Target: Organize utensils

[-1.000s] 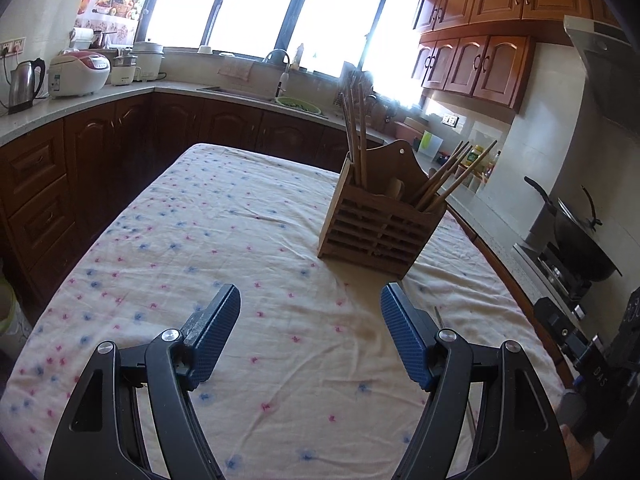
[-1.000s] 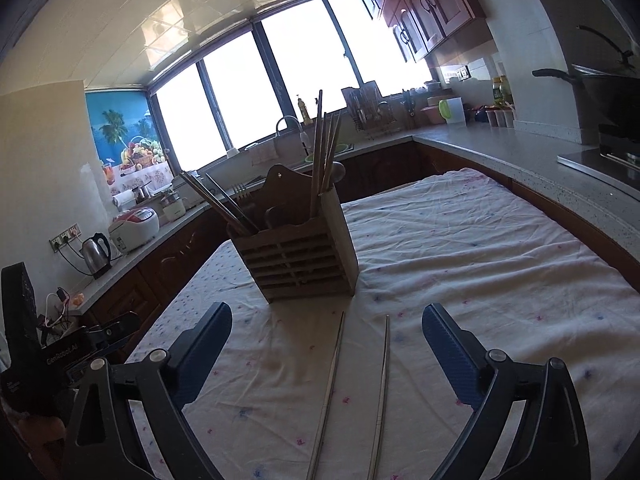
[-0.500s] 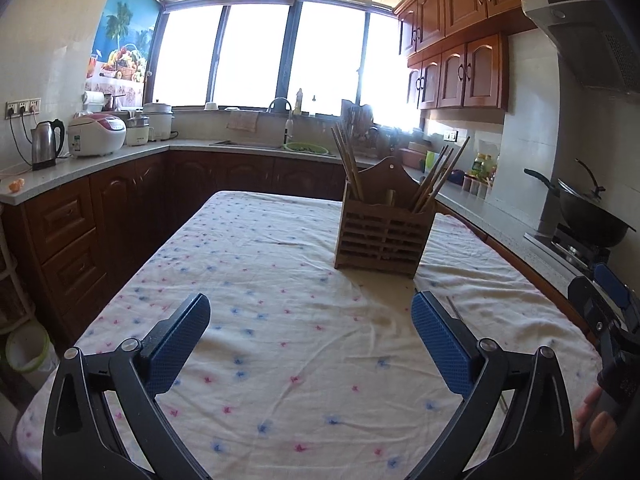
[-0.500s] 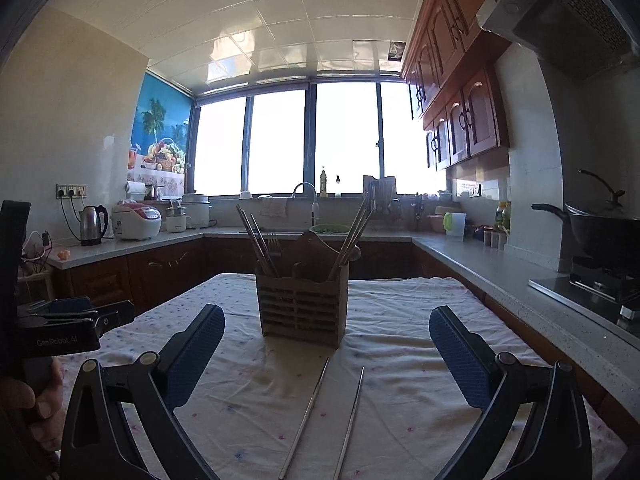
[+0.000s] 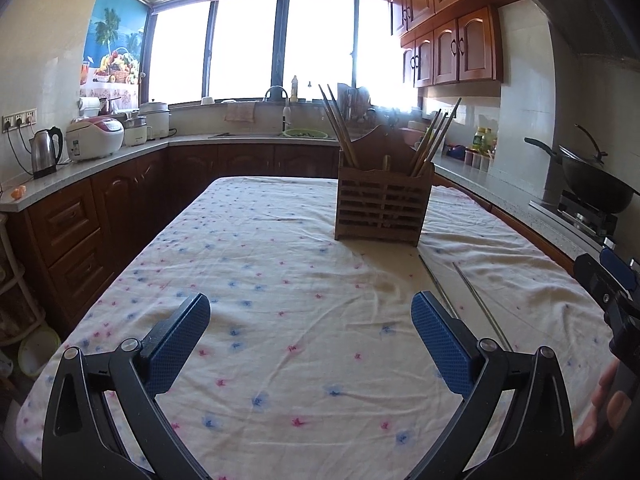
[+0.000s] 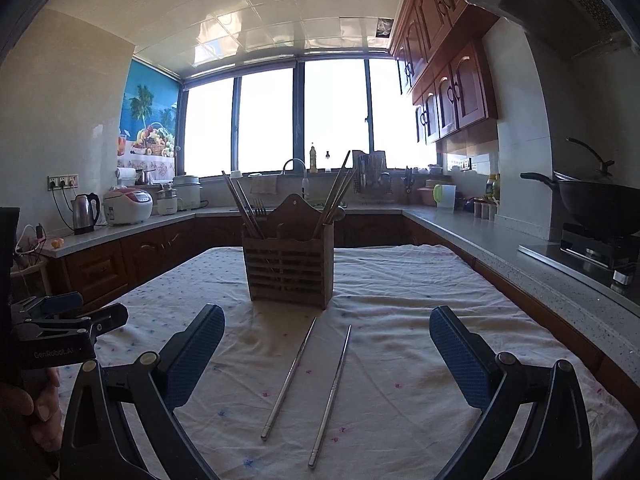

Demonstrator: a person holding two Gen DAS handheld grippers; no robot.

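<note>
**Both grippers wide open over the cloth, two metal chopsticks loose**

Here, in the left wrist view, the left gripper (image 5: pixel 311 338) fills the bottom of the frame; its jaws have just been opening and stand wide apart with only flowered tablecloth (image 5: pixel 260 264) between them. Bare cloth runs from the pads to the wooden utensil holder (image 5: pixel 383 208) at centre right. Wooden chopsticks (image 5: pixel 340 128) lean out of its left and right compartments. The cloth's left edge drops toward dark cabinets (image 5: pixel 120 208).

In the right wrist view, the right gripper (image 6: pixel 327 350) is likewise spread open and holds nothing. Two metal chopsticks (image 6: pixel 290 376) lie flat on the cloth at lower centre, apart from each other, just in front of the holder. The counter (image 6: pixel 520 256) borders the cloth along the right.
</note>
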